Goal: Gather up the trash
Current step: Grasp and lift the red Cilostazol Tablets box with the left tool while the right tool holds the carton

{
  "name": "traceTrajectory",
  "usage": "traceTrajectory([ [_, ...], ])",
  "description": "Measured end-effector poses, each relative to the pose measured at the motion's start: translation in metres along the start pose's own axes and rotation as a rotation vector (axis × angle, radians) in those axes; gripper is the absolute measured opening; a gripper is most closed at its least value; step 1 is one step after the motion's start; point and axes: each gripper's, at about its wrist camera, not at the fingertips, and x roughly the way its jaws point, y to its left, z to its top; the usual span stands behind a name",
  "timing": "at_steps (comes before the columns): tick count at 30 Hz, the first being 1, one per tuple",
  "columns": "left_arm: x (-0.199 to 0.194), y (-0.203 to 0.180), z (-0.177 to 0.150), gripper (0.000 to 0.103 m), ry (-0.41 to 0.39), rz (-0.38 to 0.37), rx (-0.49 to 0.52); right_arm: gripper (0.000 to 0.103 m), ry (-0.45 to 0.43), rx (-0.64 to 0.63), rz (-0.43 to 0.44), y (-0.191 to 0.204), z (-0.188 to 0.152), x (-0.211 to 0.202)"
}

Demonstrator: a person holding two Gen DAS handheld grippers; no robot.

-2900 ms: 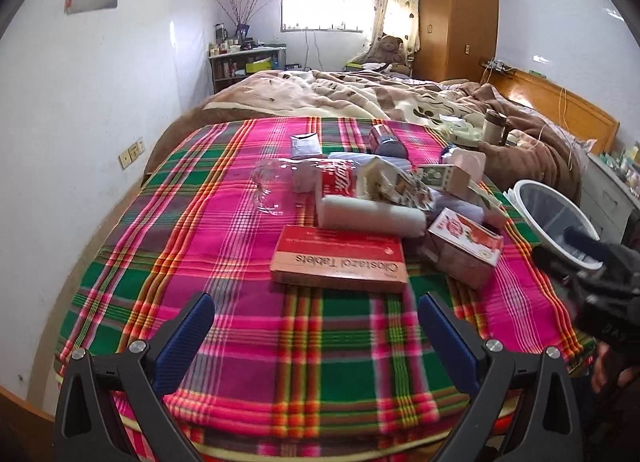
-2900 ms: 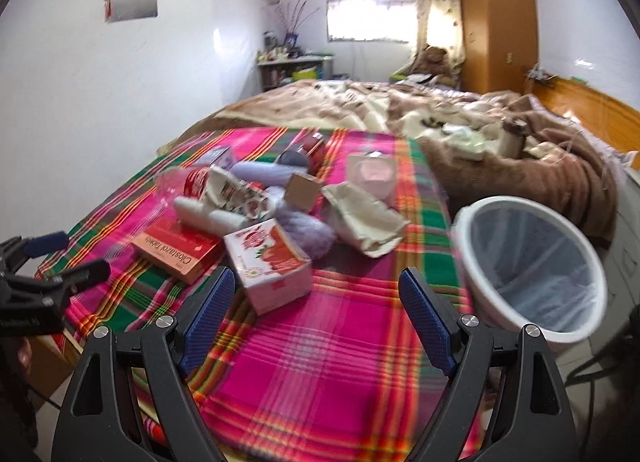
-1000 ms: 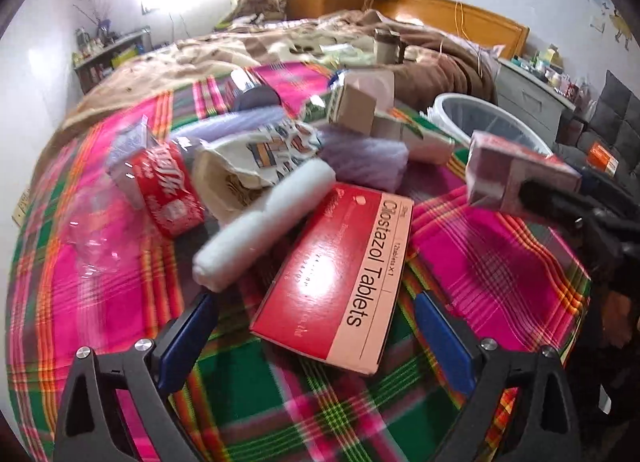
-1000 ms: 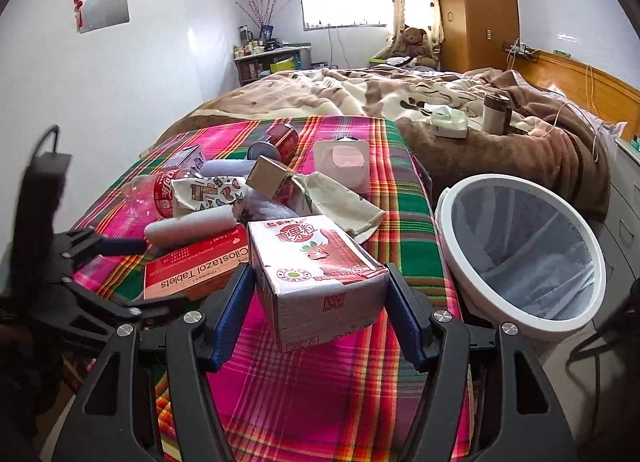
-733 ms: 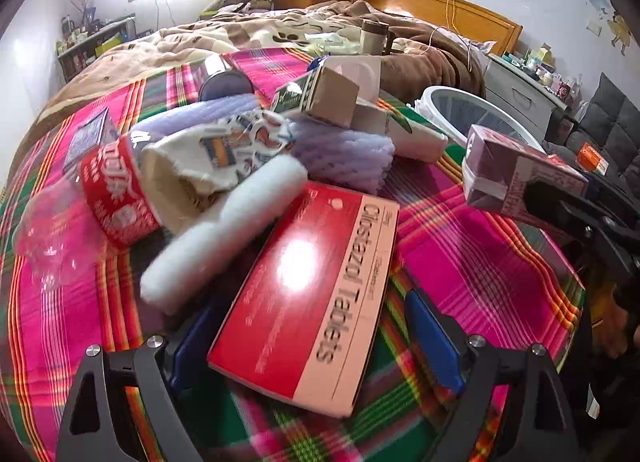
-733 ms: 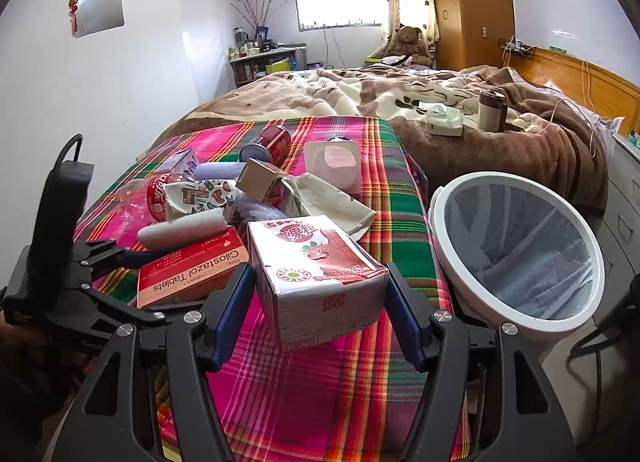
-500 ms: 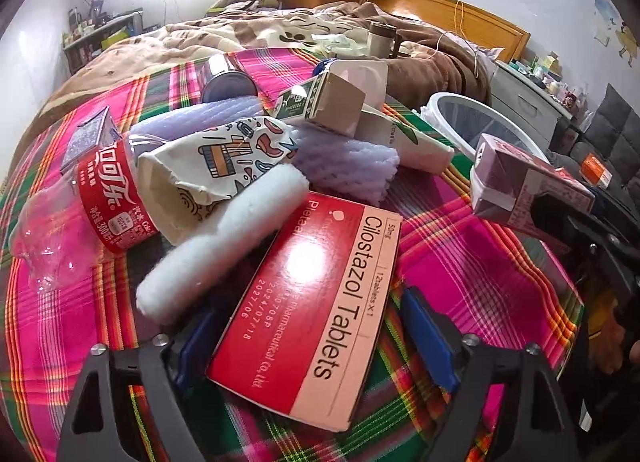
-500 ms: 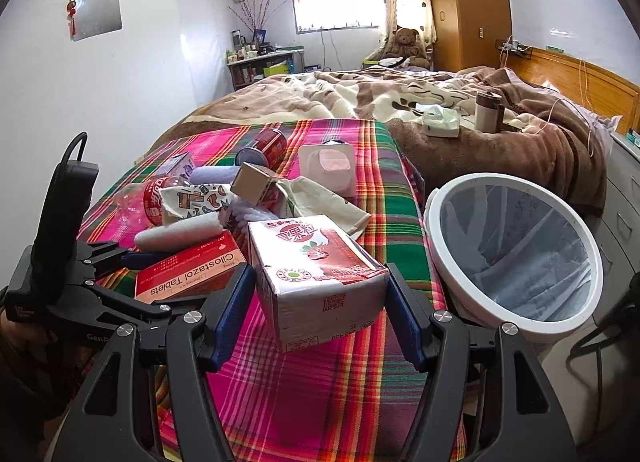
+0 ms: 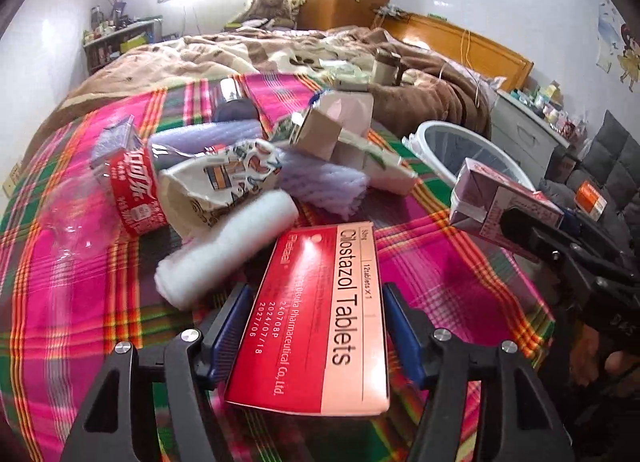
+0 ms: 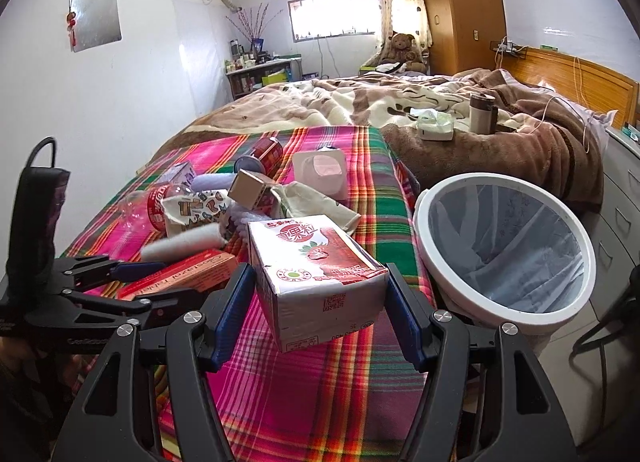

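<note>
My left gripper (image 9: 316,302) is shut on the red Cilostazol tablet box (image 9: 320,310) and holds it above the plaid cloth; it also shows in the right wrist view (image 10: 180,270). My right gripper (image 10: 318,286) is shut on a strawberry drink carton (image 10: 312,258), lifted off the cloth; the carton shows in the left wrist view (image 9: 504,206). A white-rimmed trash bin (image 10: 504,246) with a clear liner stands just right of the bed, and shows in the left wrist view (image 9: 460,146).
Loose trash lies on the plaid cloth (image 9: 72,302): a white foam roll (image 9: 228,254), a crushed cola bottle (image 9: 132,190), a patterned paper cup (image 9: 224,182), purple foam (image 9: 324,182), a small brown box (image 10: 248,190), a can (image 10: 260,158). A brown blanket (image 10: 500,150) is beyond.
My left gripper has closed on the tablet box and lifted it off the cloth. My right gripper still holds the carton and has risen slightly.
</note>
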Motion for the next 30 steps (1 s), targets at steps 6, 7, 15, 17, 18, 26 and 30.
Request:
traceTrajectory([
  [6,-0.028,-0.015,0.005,0.028,-0.076,0.020,0.015,0.066,-0.037,0.014,-0.008,-0.007,0.004,-0.014],
  [7,-0.029,-0.018,0.007,0.028,-0.074,0.024,0.023,0.066,-0.042,0.017,-0.012,-0.008,0.005,-0.016],
  [15,-0.005,-0.003,-0.009,0.052,0.032,-0.004,-0.069,0.066,-0.042,0.039,-0.002,-0.014,0.003,-0.019],
  [17,-0.007,-0.005,-0.014,0.059,0.023,0.001,-0.058,0.066,-0.043,0.040,0.001,-0.014,0.004,-0.017],
  [18,-0.007,-0.005,-0.016,0.064,0.027,0.017,-0.052,0.066,-0.042,0.039,0.003,-0.013,0.004,-0.016],
  [26,0.012,-0.008,-0.024,0.083,0.073,0.055,-0.064,0.066,-0.036,0.029,0.013,-0.011,0.002,-0.014],
  [30,0.015,-0.013,-0.023,0.068,0.058,0.068,-0.061,0.066,-0.031,0.029,0.009,-0.012,0.000,-0.015],
])
